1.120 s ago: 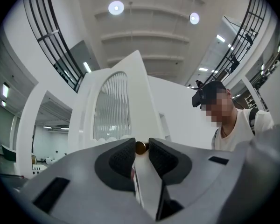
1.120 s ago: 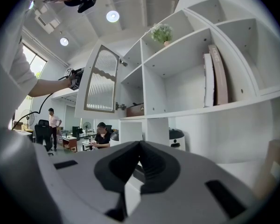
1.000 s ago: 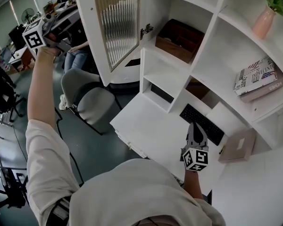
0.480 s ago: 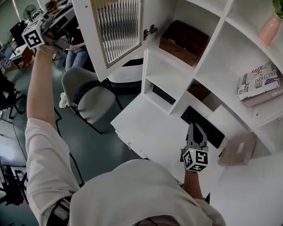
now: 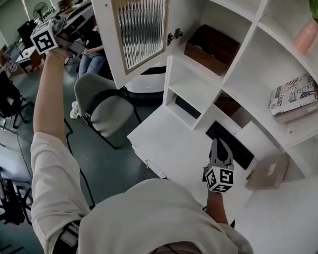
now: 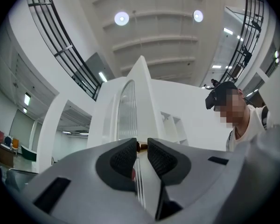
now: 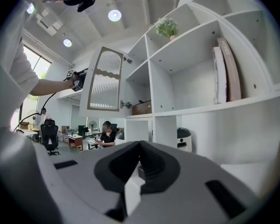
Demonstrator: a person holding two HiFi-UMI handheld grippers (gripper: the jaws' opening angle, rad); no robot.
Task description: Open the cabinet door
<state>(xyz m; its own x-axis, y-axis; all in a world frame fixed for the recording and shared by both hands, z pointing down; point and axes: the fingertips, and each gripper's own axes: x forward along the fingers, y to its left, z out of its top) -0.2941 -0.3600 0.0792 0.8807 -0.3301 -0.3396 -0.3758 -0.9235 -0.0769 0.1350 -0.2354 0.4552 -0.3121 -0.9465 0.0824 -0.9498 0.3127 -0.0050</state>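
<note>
left gripper (image 6: 142,149): raised at the top left of the head view, at the free edge of the cabinet door (image 5: 139,25). its jaws stand a narrow slit apart and are closing. the small brass knob (image 6: 139,147) sits at their tips against the left pad, and a sliver of gap shows on the right, so a firm pinch is not confirmed. cabinet door: ribbed glass in a white frame, hanging on its hinge (image 5: 174,36) and already swung well clear of the cabinet (image 5: 243,44), its compartment exposed. judgement: the opening is largely done. recommendation: let the pads seat squarely on the knob before any further pull, then follow the door's arc round the hinge and do not drag straight out, or the tips are likely to slip off so small a knob. right gripper (image 5: 219,144): held low over the desk (image 5: 169,142), well apart from the door, jaws pressed together on nothing. it has no part in this step and is best kept where it is.
</note>
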